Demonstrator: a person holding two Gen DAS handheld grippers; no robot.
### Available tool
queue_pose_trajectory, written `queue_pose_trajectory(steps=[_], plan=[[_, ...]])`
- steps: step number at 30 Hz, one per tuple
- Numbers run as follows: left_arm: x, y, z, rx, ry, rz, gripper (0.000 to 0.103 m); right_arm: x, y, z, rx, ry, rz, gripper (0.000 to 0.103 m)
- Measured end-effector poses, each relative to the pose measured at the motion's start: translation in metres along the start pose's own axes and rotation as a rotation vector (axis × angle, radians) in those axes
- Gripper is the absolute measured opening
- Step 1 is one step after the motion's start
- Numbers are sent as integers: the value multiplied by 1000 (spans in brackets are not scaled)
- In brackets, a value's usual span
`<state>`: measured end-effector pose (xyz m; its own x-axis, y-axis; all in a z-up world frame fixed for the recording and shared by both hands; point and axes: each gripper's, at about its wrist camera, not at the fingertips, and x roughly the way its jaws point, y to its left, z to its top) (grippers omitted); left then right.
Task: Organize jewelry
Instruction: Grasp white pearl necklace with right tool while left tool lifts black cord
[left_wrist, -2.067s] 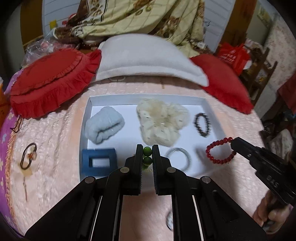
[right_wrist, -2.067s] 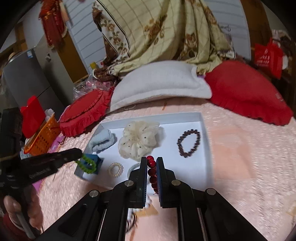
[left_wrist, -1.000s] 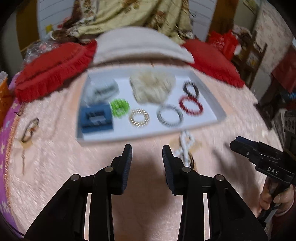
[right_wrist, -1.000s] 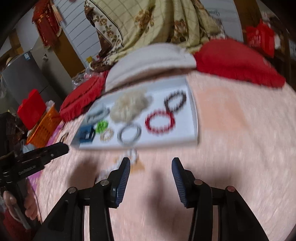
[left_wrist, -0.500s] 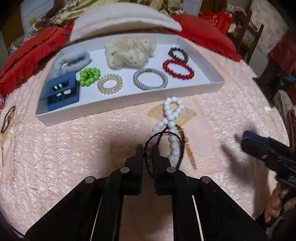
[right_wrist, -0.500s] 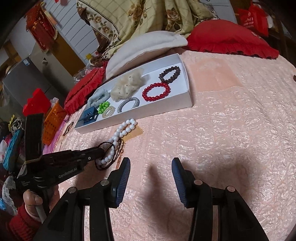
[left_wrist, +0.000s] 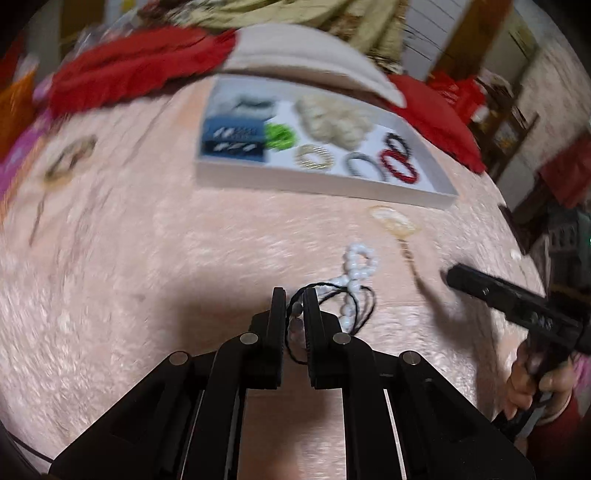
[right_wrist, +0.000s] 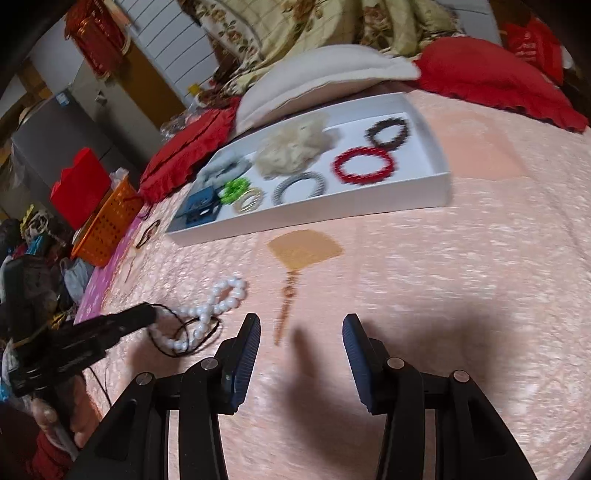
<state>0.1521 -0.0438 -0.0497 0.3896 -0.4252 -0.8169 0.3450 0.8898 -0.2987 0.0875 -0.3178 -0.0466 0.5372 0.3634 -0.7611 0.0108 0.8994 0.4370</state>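
Our left tool has just clamped shut on the black cord bracelet, tangled with the white pearl strand on the bed, near the white tray. Our right tool stays half open, empty. Green and red bracelets now lie in the tray; the cord goes next.

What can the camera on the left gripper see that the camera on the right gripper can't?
Only the left wrist view shows the black cord pinched between the left gripper's jaws, and the right gripper from outside. Only the right wrist view shows the right gripper open with nothing in it, and the orange basket. Both show the white tray, the white bead string and the red bracelet.
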Motion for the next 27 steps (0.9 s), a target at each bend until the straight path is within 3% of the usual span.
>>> queue_pose_trajectory(steps=[10, 13, 16, 21, 27], plan=[[-4, 38, -5, -86, -15, -15, 8, 52, 65, 14, -131, 70, 23, 45], [-3, 41, -7, -88, -7, -25, 8, 69, 83, 17, -192, 85, -13, 44], [-3, 41, -8, -80, -4, -35, 8, 83, 93, 18, -215, 91, -44, 37], [-3, 40, -6, -81, -3, -56, 8, 79, 89, 21, -180, 69, -36, 9], [-2, 38, -6, -79, 2, -58, 10, 53, 60, 27, -103, 7, -91, 9]])
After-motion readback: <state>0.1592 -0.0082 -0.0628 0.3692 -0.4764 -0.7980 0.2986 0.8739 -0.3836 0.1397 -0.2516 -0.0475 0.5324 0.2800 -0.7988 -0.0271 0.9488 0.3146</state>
